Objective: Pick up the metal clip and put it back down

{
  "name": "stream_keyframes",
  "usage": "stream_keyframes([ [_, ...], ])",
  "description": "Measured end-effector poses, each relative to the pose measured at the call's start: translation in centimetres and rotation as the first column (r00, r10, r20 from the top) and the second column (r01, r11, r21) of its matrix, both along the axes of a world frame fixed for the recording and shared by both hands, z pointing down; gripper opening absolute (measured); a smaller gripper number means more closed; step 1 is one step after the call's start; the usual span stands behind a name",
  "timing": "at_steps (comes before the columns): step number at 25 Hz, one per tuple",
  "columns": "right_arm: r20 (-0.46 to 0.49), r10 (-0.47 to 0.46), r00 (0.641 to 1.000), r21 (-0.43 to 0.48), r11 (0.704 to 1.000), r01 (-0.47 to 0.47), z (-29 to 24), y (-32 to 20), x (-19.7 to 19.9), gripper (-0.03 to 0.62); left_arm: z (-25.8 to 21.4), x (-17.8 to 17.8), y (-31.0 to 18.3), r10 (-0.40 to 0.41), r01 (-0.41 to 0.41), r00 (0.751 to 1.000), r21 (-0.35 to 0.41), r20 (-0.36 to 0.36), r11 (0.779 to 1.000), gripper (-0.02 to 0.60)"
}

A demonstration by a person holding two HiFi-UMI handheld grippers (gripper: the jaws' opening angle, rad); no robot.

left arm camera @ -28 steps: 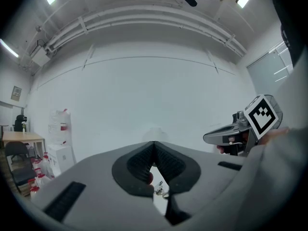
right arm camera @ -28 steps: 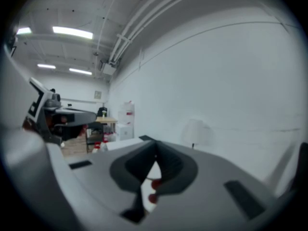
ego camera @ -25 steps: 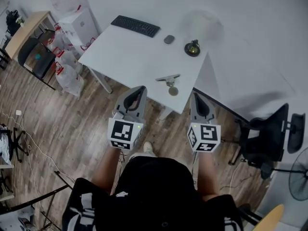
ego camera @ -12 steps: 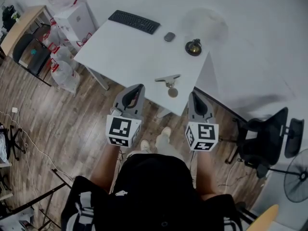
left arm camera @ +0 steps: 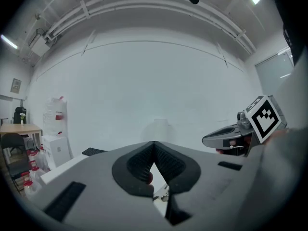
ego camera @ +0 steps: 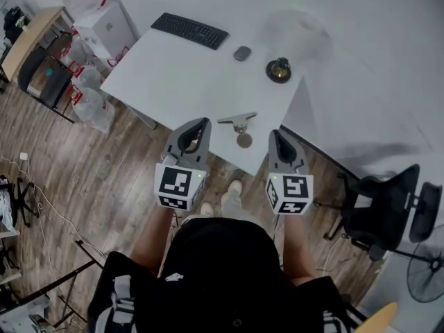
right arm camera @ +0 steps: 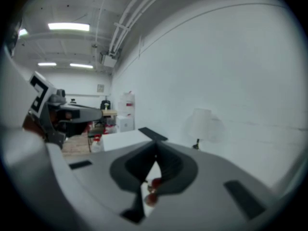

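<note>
The metal clip (ego camera: 238, 120) lies flat on the white table (ego camera: 173, 82) near its front edge, with a small round disc (ego camera: 243, 141) just in front of it. My left gripper (ego camera: 202, 122) hovers at the table edge left of the clip, shut and empty. The right gripper (ego camera: 275, 133), also shut and empty, is over the edge to the clip's right. In the left gripper view the jaws (left arm camera: 154, 144) meet at the tip, and a bit of the clip (left arm camera: 161, 194) shows below them. In the right gripper view the jaws (right arm camera: 155, 155) are closed.
A black keyboard (ego camera: 189, 30), a mouse (ego camera: 242, 53) and a small dark bell-like object (ego camera: 278, 69) sit at the table's far side. An office chair (ego camera: 388, 207) and a fan (ego camera: 427, 269) stand to the right. White boxes and bags (ego camera: 97, 40) stand to the left, on the wooden floor.
Both grippers have moved forward to the table's front edge, and the person has stepped closer. The clip has not moved.
</note>
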State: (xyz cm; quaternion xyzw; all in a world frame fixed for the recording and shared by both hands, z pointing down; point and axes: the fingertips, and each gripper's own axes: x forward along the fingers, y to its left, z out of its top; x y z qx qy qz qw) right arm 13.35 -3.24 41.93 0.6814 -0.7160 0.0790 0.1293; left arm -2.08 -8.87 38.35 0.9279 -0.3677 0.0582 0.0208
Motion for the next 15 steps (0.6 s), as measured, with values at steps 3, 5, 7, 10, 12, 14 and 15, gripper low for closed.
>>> stream_keyframes([
  [3,-0.027,-0.055,0.998,-0.036,0.998,0.054,1.3,-1.6,0.4,0.034,0.4,1.2,-1.3,-0.016,0.016,1.0,-0.003,0.012,1.0,0.023],
  [5,-0.032,-0.087,0.996,-0.064,0.994,0.085,2.4,-2.5,0.6,0.034,0.9,1.7,-1.9,-0.031,0.031,0.999,-0.008,0.027,0.999,0.023],
  [7,-0.037,-0.126,0.991,-0.096,0.988,0.122,3.6,-3.4,0.8,0.034,1.4,2.2,-2.3,-0.049,0.05,0.998,-0.012,0.042,0.999,0.023],
  [10,-0.065,-0.21,0.976,-0.156,0.968,0.198,5.7,-5.0,0.6,0.034,2.2,2.7,-3.0,-0.077,0.078,0.995,-0.024,0.058,0.997,0.023],
  [12,-0.081,-0.289,0.954,-0.231,0.936,0.264,7.8,-5.6,0.0,0.034,2.9,2.7,-3.3,-0.096,0.099,0.993,-0.034,0.072,0.995,0.023],
  [14,-0.101,-0.368,0.924,-0.315,0.893,0.321,10.1,-5.8,-0.8,0.034,3.6,2.6,-3.4,-0.119,0.123,0.989,-0.037,0.093,0.992,0.023],
  [15,-0.114,-0.402,0.908,-0.35,0.872,0.342,11.1,-5.8,-1.1,0.034,3.9,2.4,-3.5,-0.131,0.136,0.986,-0.037,0.106,0.99,0.023],
])
